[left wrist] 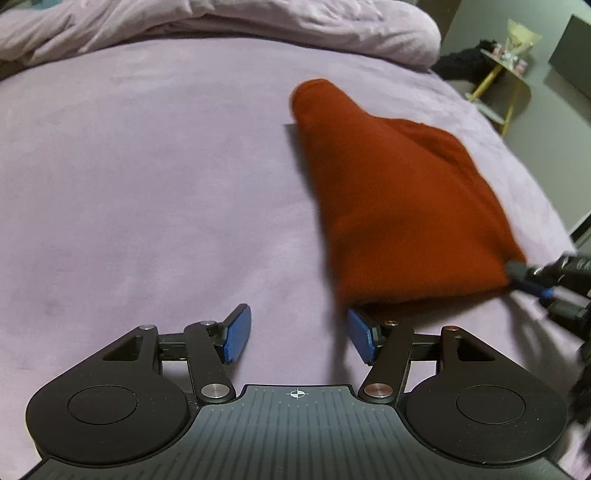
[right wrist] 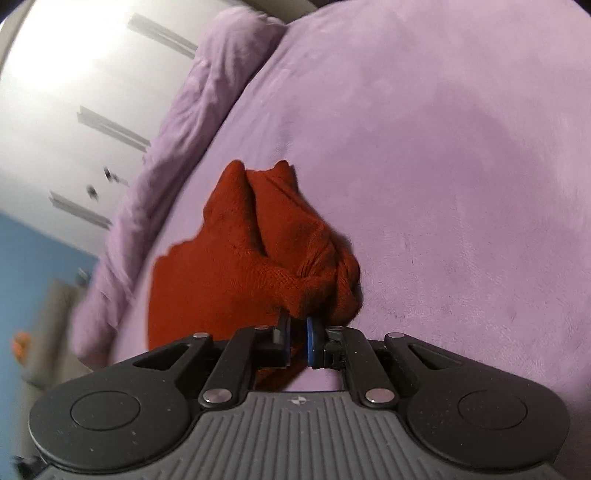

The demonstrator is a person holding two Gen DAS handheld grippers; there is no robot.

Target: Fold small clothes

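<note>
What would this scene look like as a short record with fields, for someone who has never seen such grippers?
surface: bed with a lilac sheet
bedding: rumpled lilac duvet along the far edge
garment: rust-red knitted garment, partly folded, lying on the sheet
left gripper: open, nothing between its blue pads, one pad at the garment's near edge
right gripper: shut on a bunched corner of the garment
background: small yellow-legged side table beside the bed

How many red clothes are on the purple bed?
1. The red garment lies on the purple bed, one corner pinched in the right tongs. Others may be out of view.
</note>
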